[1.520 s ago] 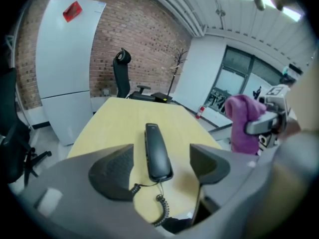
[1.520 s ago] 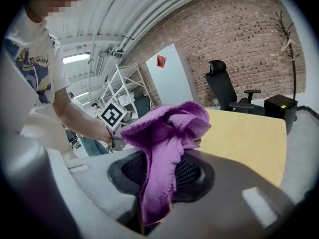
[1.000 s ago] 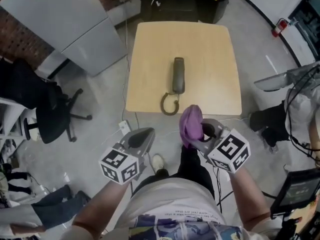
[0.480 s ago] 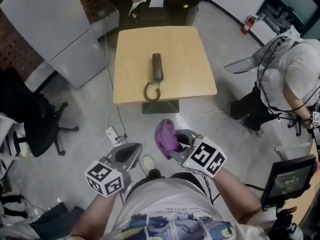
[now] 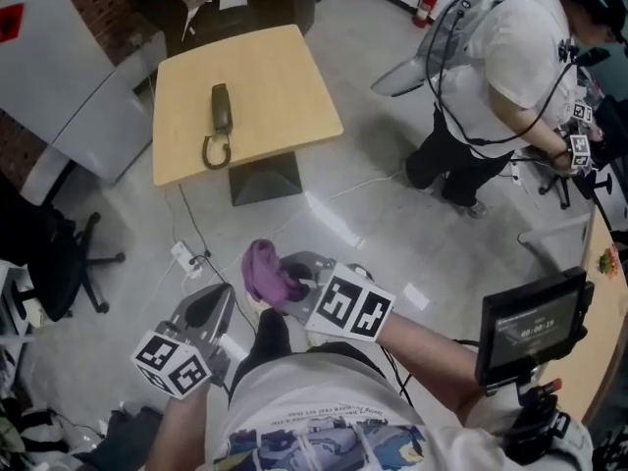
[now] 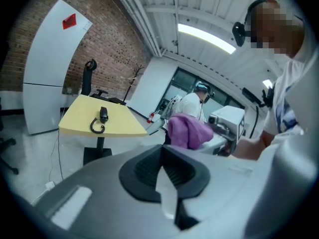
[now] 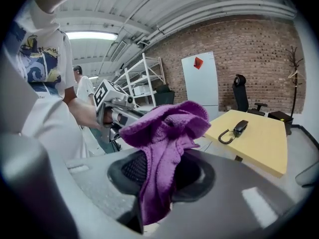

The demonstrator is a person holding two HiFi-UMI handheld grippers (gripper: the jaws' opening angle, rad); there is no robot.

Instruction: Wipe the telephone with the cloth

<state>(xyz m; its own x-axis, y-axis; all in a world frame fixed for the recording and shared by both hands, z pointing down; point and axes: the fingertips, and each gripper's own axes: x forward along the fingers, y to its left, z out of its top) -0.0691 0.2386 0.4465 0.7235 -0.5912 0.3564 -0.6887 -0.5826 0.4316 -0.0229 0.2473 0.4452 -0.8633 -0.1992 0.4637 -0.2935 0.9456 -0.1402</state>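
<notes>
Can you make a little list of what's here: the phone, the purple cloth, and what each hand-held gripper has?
telephone: lying on the table, cord curled, untouched
cloth: purple, clamped in the right hand-held gripper
left hand-held gripper: shut, empty
where: both held over the floor, away from the table
wiping: not started yet

Head view downward, gripper views share telephone (image 5: 222,111)

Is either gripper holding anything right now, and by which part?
The right gripper is shut on the purple cloth, pinching a fold; the rest bunches beyond the jaws. The left gripper is shut, empty.
</notes>
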